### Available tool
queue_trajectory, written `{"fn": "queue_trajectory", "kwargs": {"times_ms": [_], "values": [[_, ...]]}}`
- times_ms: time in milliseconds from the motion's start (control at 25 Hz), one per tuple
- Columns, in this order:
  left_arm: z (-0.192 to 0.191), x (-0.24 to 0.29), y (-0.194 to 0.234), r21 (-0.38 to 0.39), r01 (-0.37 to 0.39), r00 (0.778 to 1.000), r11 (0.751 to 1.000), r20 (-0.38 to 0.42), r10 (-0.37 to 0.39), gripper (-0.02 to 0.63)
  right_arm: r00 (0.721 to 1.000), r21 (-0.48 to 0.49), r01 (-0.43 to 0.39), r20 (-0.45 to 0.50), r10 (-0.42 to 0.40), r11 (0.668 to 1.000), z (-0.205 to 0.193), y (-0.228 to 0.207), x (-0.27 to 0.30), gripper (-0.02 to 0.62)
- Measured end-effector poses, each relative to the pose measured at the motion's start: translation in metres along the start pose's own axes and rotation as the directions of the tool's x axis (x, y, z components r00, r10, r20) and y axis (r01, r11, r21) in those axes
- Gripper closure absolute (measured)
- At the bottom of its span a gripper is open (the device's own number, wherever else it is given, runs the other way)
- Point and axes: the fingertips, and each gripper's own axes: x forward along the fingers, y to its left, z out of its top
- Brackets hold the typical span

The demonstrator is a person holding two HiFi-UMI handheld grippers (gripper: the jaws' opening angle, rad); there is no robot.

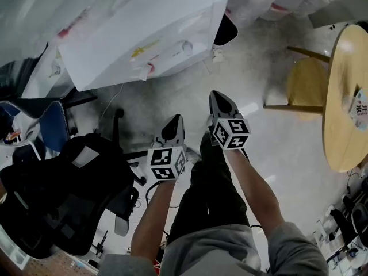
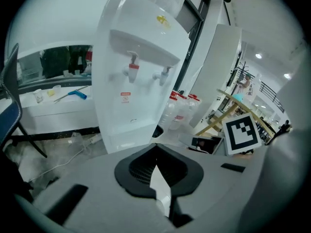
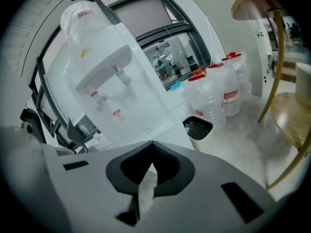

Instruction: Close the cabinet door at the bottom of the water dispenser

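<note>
The person holds both grippers low in front of their legs, above the pale floor. From the head view, the left gripper point(image 1: 176, 121) and the right gripper point(image 1: 221, 100) both point toward the white water dispenser point(image 1: 144, 22), but they are well apart from it. That view looks down on the dispenser, so its front does not show.

The left gripper view shows the front. There is a red tap point(image 2: 131, 72) with another tap beside it. The cabinet door point(image 2: 127, 129) is the flat panel at the bottom, and it looks shut flat against the body. In this view the left gripper point(image 2: 156, 148) has its jaws pressed together with nothing between them. The other gripper's marker cube point(image 2: 240, 133) is off to the right.

The right gripper view shows the dispenser point(image 3: 116, 96) leaning over, with its door point(image 3: 142, 125) low down. Only here is it easy to see the small bin point(image 3: 198, 129) just beside the dispenser and the big water bottles point(image 3: 218, 92) behind it. The right gripper point(image 3: 151, 147) also has its jaws together and holds nothing.

Only the head view shows the black office chair point(image 1: 63, 194) on the left and the round wooden table point(image 1: 344, 96) on the right.
</note>
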Motion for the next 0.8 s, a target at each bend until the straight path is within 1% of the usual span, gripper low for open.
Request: {"fn": "queue_trajectory", "kwargs": {"times_ms": [200,360,560,800], "values": [[0.024,-0.048,-0.008,0.017,-0.008,0.998,1.000,0.063,0.007,0.598,0.999,-0.012,-0.032,0.033,0.032,0.999,0.025,0.041,-0.048,0.588],[0.050,-0.096,-0.018,0.024,-0.020,0.994,1.000,0.107,0.017,0.598,0.995,-0.056,-0.068,0.069,0.072,0.996,0.056,0.083,-0.095,0.589],[0.087,-0.150,-0.039,0.098,-0.007,0.982,0.995,0.189,-0.012,0.598,0.984,-0.126,-0.104,0.134,0.121,0.987,0.098,0.128,-0.143,0.589],[0.115,-0.222,-0.066,0.159,0.006,0.964,0.987,0.262,-0.048,0.598,0.969,-0.224,-0.131,0.175,0.172,0.966,0.135,0.191,-0.214,0.589]]}}
